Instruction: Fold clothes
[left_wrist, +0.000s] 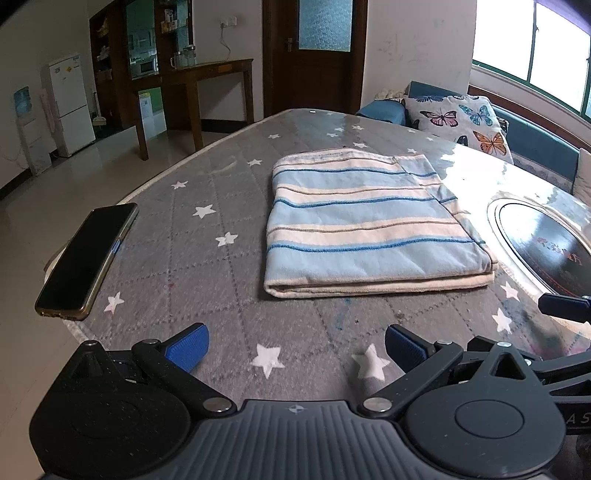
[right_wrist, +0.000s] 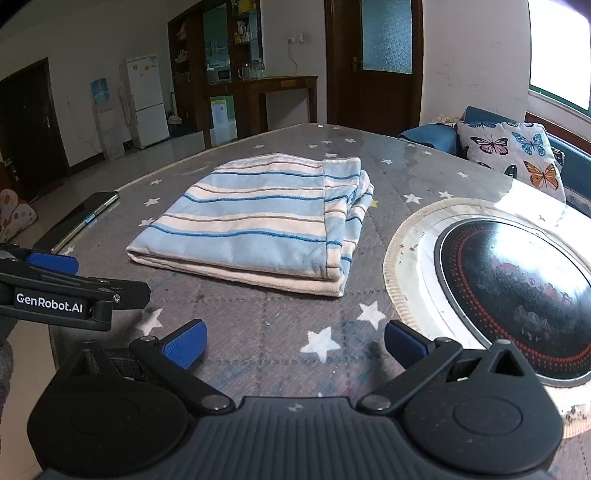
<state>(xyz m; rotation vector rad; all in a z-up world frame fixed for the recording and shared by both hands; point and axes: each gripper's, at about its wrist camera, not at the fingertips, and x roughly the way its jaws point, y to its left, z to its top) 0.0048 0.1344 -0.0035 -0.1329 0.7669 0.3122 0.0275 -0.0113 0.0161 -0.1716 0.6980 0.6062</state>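
A blue-and-cream striped cloth (left_wrist: 369, 221) lies folded into a flat rectangle on the grey star-patterned table (left_wrist: 184, 258); the right wrist view shows the same cloth (right_wrist: 258, 221) a little left of centre. My left gripper (left_wrist: 295, 349) hovers over the near table edge, short of the cloth, open and holding nothing. Its black body also shows at the left of the right wrist view as the left gripper (right_wrist: 51, 277). My right gripper (right_wrist: 293, 343) is open too, empty, in front of the cloth's near edge.
A dark phone (left_wrist: 86, 260) lies at the table's left edge. A round black cooktop (right_wrist: 513, 291) is set into the table on the right. A butterfly cushion (left_wrist: 461, 122) and blue sofa sit behind the table; a wooden door, desk and fridge stand farther back.
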